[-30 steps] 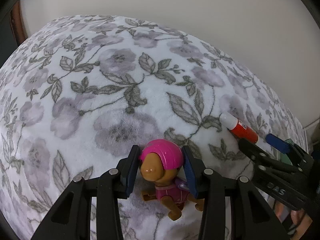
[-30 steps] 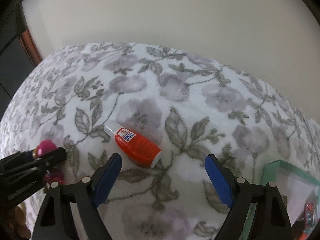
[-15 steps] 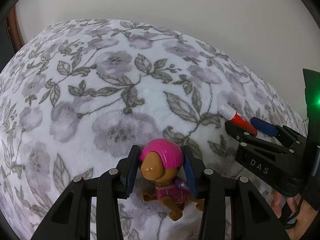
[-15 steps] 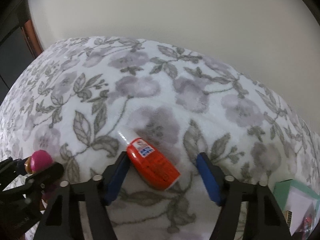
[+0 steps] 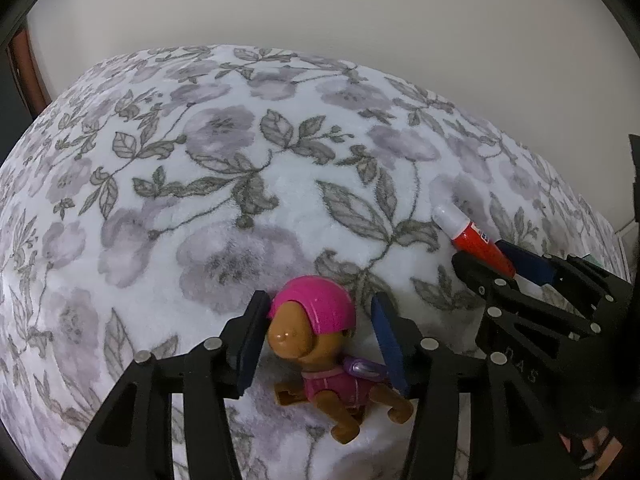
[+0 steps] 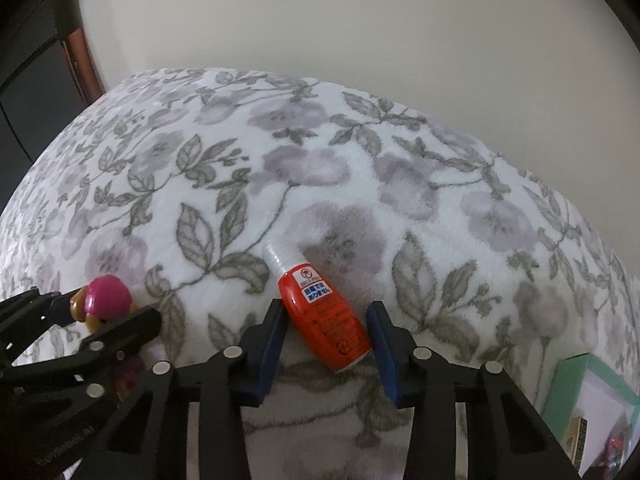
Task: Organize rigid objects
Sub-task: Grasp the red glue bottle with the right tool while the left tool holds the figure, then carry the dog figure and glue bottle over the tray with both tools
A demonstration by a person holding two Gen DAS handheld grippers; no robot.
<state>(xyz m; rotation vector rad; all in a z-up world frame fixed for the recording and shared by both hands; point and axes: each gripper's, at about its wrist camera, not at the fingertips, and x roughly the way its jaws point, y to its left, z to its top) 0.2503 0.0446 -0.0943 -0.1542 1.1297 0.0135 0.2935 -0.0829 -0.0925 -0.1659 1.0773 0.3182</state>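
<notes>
Both views are fisheye cameras riding on the hand-held grippers, each looking forward and steeply down along its own two black fingers, close above a white fleece blanket printed with grey-mauve flowers (image 5: 224, 168). The left view catches the right gripper (image 5: 516, 264) at its right edge; the right view catches the left gripper (image 6: 108, 312) at its left edge. Both share the blanket and the pale wall (image 6: 360, 20) behind.

Red bottle (image 6: 326, 316): white label near the neck with a small round prohibition-type sign; below it a blue panel with white Japanese characters, too small to read. Right gripper (image 5: 516, 264) finger: embossed letters, apparently "DAS", partly legible.
</notes>
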